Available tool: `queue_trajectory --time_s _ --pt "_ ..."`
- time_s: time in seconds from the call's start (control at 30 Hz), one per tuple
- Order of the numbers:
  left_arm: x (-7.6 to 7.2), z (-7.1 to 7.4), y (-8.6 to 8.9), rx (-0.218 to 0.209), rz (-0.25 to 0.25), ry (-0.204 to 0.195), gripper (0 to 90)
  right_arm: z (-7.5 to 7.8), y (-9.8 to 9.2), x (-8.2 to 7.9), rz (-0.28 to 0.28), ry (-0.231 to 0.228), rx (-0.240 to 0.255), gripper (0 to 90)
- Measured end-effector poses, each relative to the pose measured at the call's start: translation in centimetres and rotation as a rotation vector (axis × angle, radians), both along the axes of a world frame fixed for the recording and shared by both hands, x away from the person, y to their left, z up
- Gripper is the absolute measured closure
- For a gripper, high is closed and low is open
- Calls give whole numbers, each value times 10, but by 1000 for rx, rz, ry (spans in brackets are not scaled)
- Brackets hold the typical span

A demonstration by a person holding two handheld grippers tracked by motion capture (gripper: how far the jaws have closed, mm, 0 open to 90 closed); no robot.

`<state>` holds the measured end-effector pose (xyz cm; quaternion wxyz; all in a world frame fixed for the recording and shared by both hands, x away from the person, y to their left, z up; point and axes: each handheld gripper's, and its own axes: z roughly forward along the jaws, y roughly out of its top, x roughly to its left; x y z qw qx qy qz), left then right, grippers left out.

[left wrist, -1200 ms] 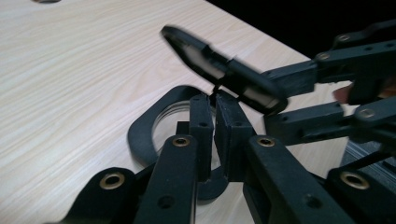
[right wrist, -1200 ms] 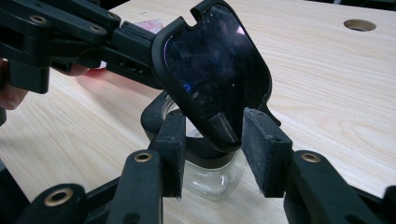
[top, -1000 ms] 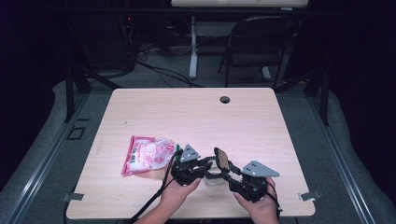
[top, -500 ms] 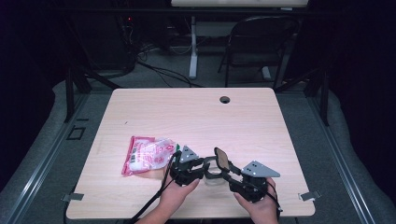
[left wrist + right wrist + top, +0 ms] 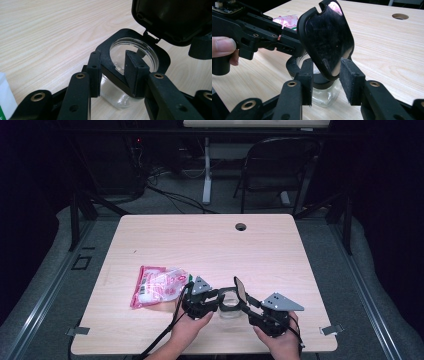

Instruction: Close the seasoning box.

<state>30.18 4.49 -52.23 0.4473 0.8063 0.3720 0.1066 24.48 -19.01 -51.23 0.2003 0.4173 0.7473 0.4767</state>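
The left tongs [image 5: 112, 75] pinch the black rim of the clear jar [image 5: 229, 304] near the surface's [image 5: 210, 245] front edge; their jaws have been opening. The right tongs [image 5: 325, 80], closing, straddle the raised hinged lid [image 5: 327, 40] without clearly pressing it. The lid-handling step is underway; next, steady the jar and swing the lid.

My L gripper [image 5: 112, 72] jaws have just been opening a bit, then eased back slightly; in the left gripper view they straddle the black rim of the jar [image 5: 125, 75], one finger outside, one inside the mouth. R gripper [image 5: 325, 80] jaws have just been closing, w/ the flipped-up lid [image 5: 325, 40] between them in the right gripper view, though I can't tell if the pads press on it. From the high view, the L gripper looks nudged a touch toward the jar vs. a sec ago; shift is small.
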Motion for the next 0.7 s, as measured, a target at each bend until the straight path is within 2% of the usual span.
queue_trajectory --time_s 0.23,0.43,0.53,0.7 --pt "0 0 1 1 -15 6 675 0 -11 -3 -18 -1 20 689" --pt "1 0 1 -6 -19 6 676 0 -20 -4 -18 36 41 806" --pt "0 0 0 2 -4 -2 678 0 -19 -4 -16 34 35 820" --pt "1 1 2 -3 -27 12 678 1 -20 -4 -19 33 31 829"
